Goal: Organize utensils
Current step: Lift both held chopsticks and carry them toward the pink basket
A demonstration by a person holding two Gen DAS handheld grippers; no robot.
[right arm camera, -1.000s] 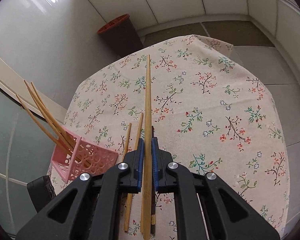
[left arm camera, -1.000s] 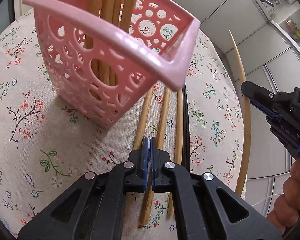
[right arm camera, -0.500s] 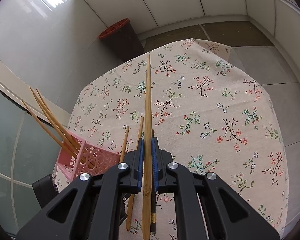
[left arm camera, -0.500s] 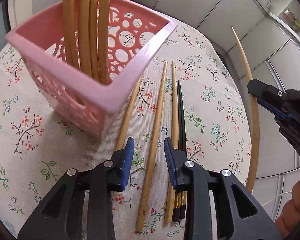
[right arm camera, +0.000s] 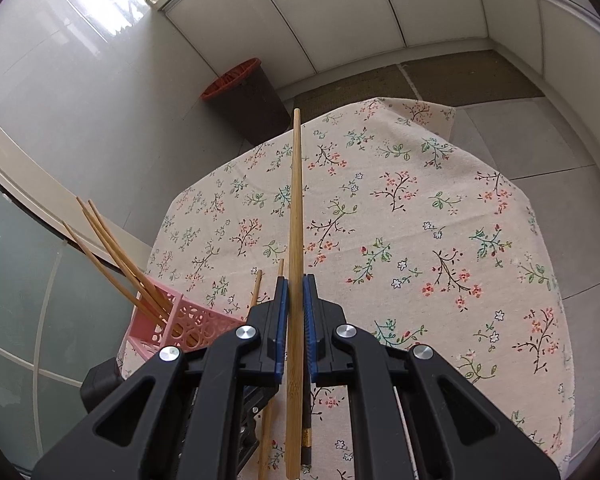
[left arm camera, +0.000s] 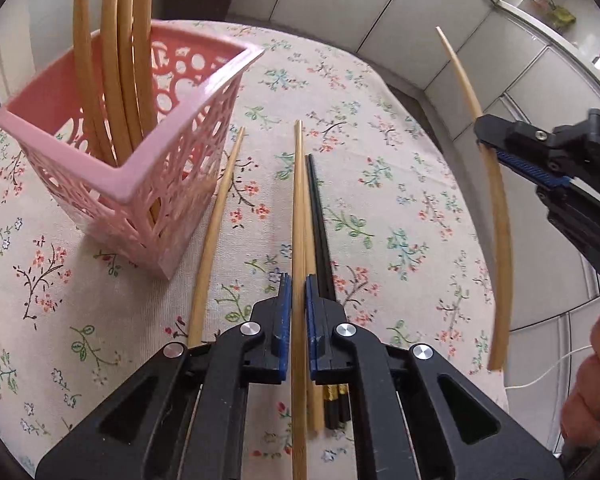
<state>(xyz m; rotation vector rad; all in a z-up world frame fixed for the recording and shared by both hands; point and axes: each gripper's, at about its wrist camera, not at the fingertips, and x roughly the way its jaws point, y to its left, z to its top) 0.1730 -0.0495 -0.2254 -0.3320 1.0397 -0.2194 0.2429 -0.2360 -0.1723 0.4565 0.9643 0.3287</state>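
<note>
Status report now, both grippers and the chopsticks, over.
Left gripper shut on bamboo chopstick. Right gripper shut on second chopstick. Pink basket holds four; nothing blocks it.

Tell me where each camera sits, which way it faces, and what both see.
Left wrist: rides the left tongs, looking forward and down at the pink basket and table chopsticks; tongs shut on a bamboo chopstick; right tongs and a hand show.
Right wrist: rides the right tongs, held higher, looking down across the floral tablecloth; own tongs grip a chopstick.
Shared: basket, tablecloth, table chopsticks.
</note>
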